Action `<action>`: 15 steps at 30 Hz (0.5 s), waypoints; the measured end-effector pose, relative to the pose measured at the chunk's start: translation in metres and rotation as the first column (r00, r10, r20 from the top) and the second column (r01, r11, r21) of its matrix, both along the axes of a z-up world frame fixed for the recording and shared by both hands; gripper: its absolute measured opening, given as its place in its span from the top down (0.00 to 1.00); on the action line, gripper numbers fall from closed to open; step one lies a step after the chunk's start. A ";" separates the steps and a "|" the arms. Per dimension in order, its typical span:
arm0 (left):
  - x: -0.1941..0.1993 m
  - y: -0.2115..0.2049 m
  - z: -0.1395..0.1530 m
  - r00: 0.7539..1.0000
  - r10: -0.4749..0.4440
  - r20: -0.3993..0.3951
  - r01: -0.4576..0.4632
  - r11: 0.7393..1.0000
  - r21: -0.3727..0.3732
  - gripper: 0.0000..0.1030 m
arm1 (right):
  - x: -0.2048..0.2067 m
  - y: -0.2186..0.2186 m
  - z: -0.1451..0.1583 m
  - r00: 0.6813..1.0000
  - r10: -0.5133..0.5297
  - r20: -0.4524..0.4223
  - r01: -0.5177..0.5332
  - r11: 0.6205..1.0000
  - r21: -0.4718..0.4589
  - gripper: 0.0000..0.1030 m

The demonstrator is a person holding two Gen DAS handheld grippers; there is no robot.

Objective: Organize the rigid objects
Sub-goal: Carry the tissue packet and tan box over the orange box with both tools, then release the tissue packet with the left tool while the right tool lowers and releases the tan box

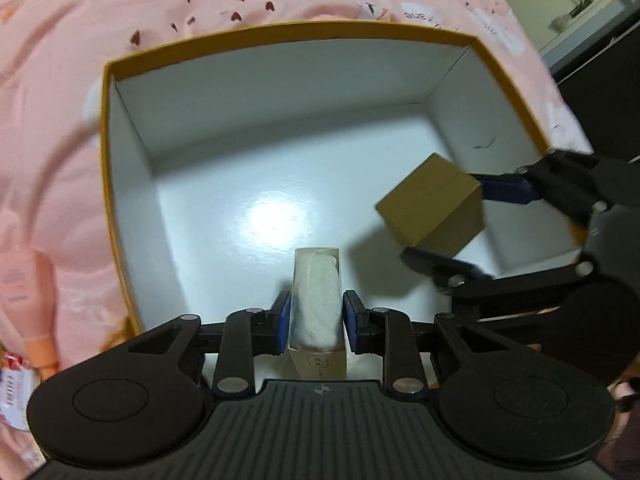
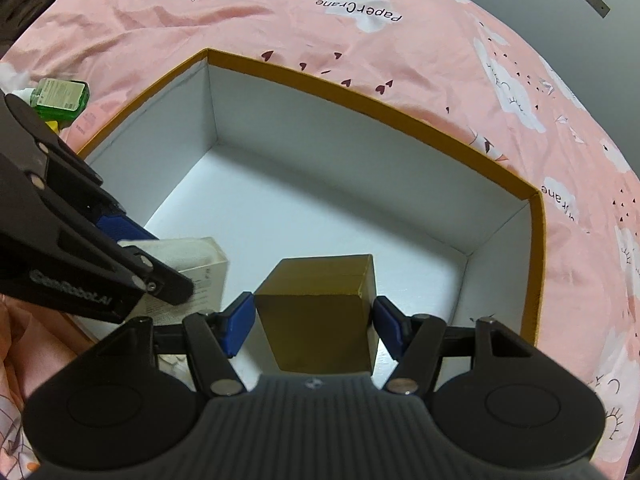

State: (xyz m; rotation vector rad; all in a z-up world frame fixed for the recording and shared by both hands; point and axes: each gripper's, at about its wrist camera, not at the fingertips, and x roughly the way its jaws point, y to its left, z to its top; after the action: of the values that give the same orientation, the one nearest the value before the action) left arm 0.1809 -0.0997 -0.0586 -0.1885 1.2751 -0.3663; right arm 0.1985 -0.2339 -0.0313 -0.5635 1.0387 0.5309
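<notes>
— So, what has each claw got?

— The left gripper (image 1: 316, 316) is closed down to the width of a slim cream carton (image 1: 318, 320), one blue pad on each long side; white cloth-like stuff shows through the carton's clear face. The right gripper (image 2: 314, 320) is spread wider, its pads pressed against opposite faces of a brown cardboard cube (image 2: 320, 312), which sits tilted in the grip.

— And where are those two relative to the big box?

— Both are inside the outline of the orange-rimmed box (image 1: 105, 152), over its glossy white floor. The carton is at the near wall, toward the middle of it. The cube is at the box's right side, close to the right wall. Whether either touches the floor I cannot tell.

— Anything outside the box?

— The box rests on a pink bedsheet (image 2: 360, 20) printed with clouds and "PaperCrane". Just beyond the box's left wall, on the sheet, lies a green bottle (image 2: 60, 96).
</notes>
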 end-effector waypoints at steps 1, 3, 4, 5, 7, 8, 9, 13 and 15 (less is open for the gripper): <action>-0.001 -0.001 0.000 1.000 -0.005 0.004 0.005 1.000 0.007 0.69 | 0.000 0.001 -0.001 1.000 0.000 -0.003 0.000 1.000 0.001 0.38; -0.002 -0.003 0.000 1.000 -0.018 0.019 0.017 0.999 0.036 0.67 | 0.000 0.001 -0.002 1.000 0.001 -0.008 -0.001 1.000 0.001 0.38; -0.003 -0.005 0.002 0.999 -0.028 0.035 0.026 0.998 0.064 0.65 | -0.001 0.001 -0.003 1.000 0.002 -0.010 -0.002 1.000 0.001 0.38; -0.004 -0.008 0.004 0.998 -0.040 0.052 0.035 0.995 0.094 0.63 | -0.001 0.001 -0.003 1.000 0.002 -0.012 -0.002 1.000 0.000 0.38; -0.008 -0.011 0.009 0.994 -0.058 0.094 0.045 0.990 0.134 0.60 | -0.002 0.002 -0.003 1.000 0.004 -0.012 -0.004 1.000 0.000 0.38; -0.010 -0.010 0.013 0.990 -0.063 0.123 0.045 0.989 0.141 0.54 | -0.002 0.003 -0.003 1.000 0.005 -0.011 -0.005 1.000 -0.001 0.38; -0.012 -0.007 0.018 0.986 -0.065 0.153 0.043 0.988 0.145 0.46 | -0.003 0.003 -0.002 1.000 0.006 -0.010 -0.006 1.000 0.000 0.38; -0.014 0.013 0.035 0.973 -0.040 0.228 0.021 0.996 0.088 0.46 | -0.004 0.004 0.000 1.000 0.008 -0.010 -0.008 1.000 0.005 0.38; -0.013 0.030 0.040 0.972 0.009 0.237 -0.012 1.000 0.012 0.49 | -0.004 0.005 0.001 1.000 0.007 -0.017 -0.007 1.000 0.015 0.38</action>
State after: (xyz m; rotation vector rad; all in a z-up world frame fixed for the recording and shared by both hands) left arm 0.1683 -0.0701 -0.0183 -0.1360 1.0405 -0.3599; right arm 0.1948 -0.2288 -0.0301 -0.5500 1.0488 0.5504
